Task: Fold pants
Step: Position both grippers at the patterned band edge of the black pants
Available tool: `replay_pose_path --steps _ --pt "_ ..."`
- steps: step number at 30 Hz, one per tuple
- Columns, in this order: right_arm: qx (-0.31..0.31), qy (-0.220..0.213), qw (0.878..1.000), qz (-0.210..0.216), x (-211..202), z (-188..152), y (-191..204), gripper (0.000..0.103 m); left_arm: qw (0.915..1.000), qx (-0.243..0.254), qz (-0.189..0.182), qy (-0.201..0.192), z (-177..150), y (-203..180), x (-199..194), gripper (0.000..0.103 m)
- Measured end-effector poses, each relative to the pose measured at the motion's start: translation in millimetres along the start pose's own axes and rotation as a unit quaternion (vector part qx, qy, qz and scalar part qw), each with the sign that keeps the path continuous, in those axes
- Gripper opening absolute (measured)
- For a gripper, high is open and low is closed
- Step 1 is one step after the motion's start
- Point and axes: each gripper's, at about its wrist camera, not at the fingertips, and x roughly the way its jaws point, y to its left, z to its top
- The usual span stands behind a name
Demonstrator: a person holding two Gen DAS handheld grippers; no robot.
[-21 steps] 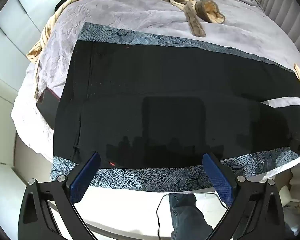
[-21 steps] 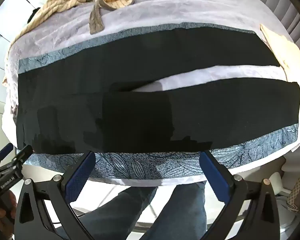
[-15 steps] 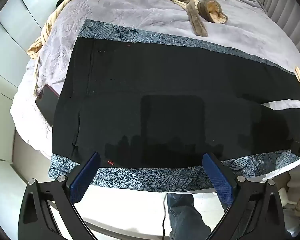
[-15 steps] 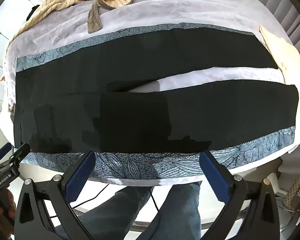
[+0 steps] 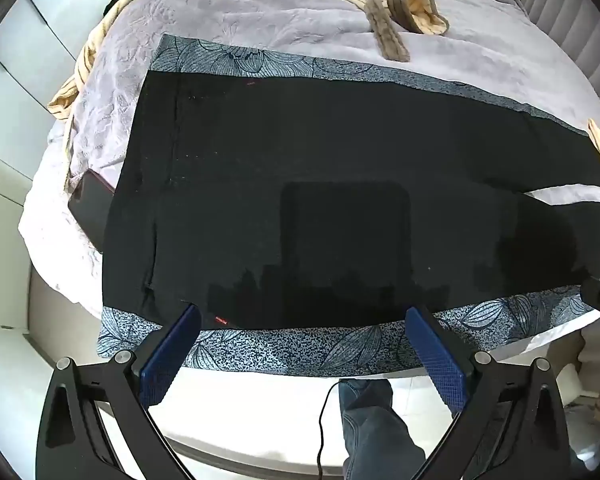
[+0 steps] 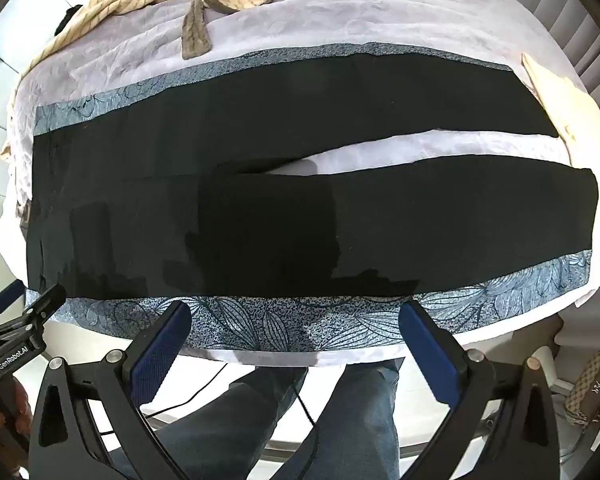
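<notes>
Black pants (image 6: 260,152) lie flat on bed (image 6: 340,20), both grippers' jaws spread wide

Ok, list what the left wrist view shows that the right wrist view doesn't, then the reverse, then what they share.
Left wrist view only: a dark phone tucked at the waistband end of the pants, and a small red tag on the near hem.

Right wrist view only: both leg ends with the pale bedspread showing between them, and a patterned bag on the floor.

Both: the black pants laid flat, the blue leaf-print side stripes, the striped garment pile, and open, empty jaws on the left gripper and right gripper.
</notes>
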Motion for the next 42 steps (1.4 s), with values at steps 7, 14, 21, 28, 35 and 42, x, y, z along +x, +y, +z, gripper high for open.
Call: replay_pose_path --steps 7,14,21,28,35,42 --pt "-0.001 0.003 1.000 -0.004 0.6 -2.1 4.8 0.103 1.0000 0.005 -0.001 0.006 0.8 -1.6 -0.9 0.103" --pt "-0.005 0.003 1.000 -0.006 0.7 -1.8 7.4 0.103 0.9999 -0.003 0.005 0.016 0.8 3.8 2.9 0.103" --pt "-0.009 0.004 1.000 -0.008 1.3 -2.2 8.1 0.103 0.9998 -0.006 0.008 0.017 1.2 7.7 3.2 0.103" --pt "-0.013 0.008 1.000 -0.009 3.9 -1.5 10.2 0.103 0.9996 -0.012 0.016 0.022 2.3 10.3 5.9 0.103" --pt "-0.018 0.003 1.000 -0.016 2.8 1.7 10.0 0.103 0.9996 -0.012 0.019 0.017 5.0 11.4 4.9 0.103" --pt "-0.013 0.005 1.000 -0.018 2.5 -0.2 9.2 0.103 0.9997 0.009 0.019 0.012 5.3 3.4 3.1 0.103"
